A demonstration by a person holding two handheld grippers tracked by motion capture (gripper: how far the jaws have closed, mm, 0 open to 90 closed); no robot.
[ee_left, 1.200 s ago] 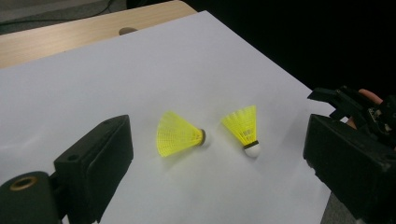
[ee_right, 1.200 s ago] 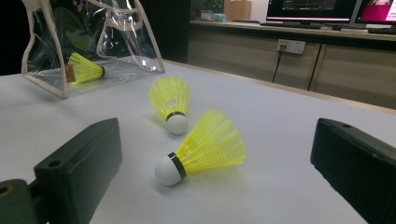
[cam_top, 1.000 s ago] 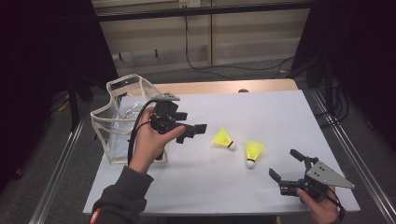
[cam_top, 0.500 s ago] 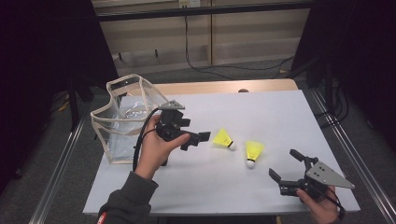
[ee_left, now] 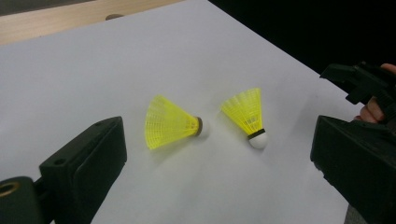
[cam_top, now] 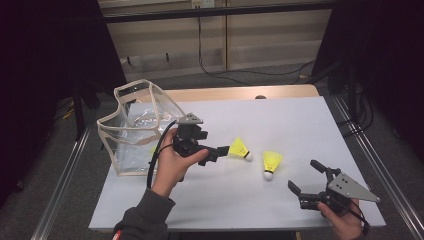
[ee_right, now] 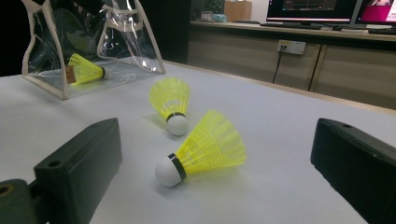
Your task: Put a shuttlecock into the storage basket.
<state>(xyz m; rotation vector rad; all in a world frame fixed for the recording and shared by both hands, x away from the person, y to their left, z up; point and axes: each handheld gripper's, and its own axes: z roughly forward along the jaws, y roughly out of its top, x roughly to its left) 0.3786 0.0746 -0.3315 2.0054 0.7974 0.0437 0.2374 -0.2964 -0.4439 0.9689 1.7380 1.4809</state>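
Two yellow shuttlecocks with white corks lie mid-table. The left shuttlecock [cam_top: 239,148] [ee_left: 170,122] [ee_right: 172,100] lies just past my left gripper [cam_top: 217,154] [ee_left: 215,163], which is open with nothing between its jaws. The right shuttlecock [cam_top: 271,162] [ee_left: 246,113] [ee_right: 205,149] lies a short way ahead of my right gripper [cam_top: 302,175] [ee_right: 215,177], also open and empty, near the front right edge. A third yellow shuttlecock [ee_right: 86,71] lies inside the clear bag [cam_top: 132,127] [ee_right: 88,42] at the table's left.
The white table [cam_top: 280,115] ends at a wooden strip along the back. The clear bag stands open-topped behind my left hand. Metal rails run along both sides, with dark floor and cables beyond.
My left gripper has moved right, away from the bag, up to the left shuttlecock. The right gripper and both loose shuttlecocks have stayed put.
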